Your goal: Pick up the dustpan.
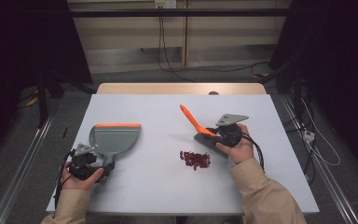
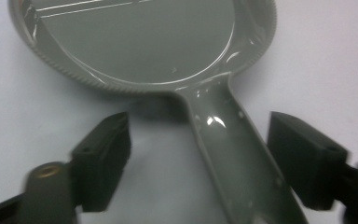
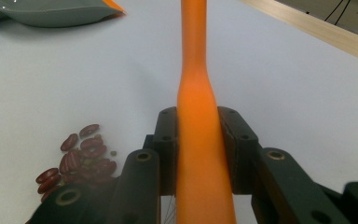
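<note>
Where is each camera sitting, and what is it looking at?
High view: above the person's side, facing forward and down on the table; both sleeves and hands show.
Left gripper view: rides the left hand-held gripper, looking along its open jaws at the grey dustpan, whose handle lies between them.
Right gripper view: rides the right hand-held gripper, jaws clamping the orange brush handle.
Shared: the high and right gripper views both show the red beans.
</note>
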Demonstrator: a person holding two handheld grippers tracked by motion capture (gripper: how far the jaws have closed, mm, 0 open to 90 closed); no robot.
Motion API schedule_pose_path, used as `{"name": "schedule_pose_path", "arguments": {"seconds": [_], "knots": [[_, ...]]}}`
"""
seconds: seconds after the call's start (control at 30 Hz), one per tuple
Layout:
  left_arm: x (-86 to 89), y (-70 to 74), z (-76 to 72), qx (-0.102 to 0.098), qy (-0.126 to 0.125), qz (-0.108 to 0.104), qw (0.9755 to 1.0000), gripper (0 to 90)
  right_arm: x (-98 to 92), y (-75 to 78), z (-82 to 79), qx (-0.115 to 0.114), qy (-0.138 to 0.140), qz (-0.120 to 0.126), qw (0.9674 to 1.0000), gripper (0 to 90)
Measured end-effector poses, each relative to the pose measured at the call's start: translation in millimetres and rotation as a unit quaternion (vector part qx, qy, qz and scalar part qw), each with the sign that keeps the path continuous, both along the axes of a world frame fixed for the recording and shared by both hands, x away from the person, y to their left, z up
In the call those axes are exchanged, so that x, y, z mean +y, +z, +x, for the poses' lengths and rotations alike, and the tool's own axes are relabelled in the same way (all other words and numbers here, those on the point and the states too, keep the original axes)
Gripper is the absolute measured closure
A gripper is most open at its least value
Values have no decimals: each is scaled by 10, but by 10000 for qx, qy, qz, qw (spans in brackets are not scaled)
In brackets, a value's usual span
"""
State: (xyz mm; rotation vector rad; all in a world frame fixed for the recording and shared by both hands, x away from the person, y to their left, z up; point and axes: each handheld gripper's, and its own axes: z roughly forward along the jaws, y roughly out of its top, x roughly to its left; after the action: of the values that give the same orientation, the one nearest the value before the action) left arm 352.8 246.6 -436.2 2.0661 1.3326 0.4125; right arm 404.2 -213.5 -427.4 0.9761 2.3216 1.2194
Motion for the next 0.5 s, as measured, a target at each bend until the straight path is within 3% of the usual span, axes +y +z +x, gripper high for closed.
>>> {"name": "schedule_pose_path", "arguments": {"seconds": [0.1,0.17,0.27,0.37,0.5], "knots": [[-93,-18,113,79,93,243,9996,345,1,-3,-2,-13,-19,8,10000,709],[-121,-42,163,91,6,350,9993,447,-5,-3,-4,-14,-28,15,10000,709],[-116,-61,201,110,-10,382,9992,587,-19,-7,-6,0,-38,55,10000,709],[-89,-46,216,111,-68,418,9990,597,-25,-9,-10,-21,-37,56,10000,710],[-47,20,208,-87,-216,416,9989,606,-26,-11,-12,-43,-32,54,10000,710]]}}
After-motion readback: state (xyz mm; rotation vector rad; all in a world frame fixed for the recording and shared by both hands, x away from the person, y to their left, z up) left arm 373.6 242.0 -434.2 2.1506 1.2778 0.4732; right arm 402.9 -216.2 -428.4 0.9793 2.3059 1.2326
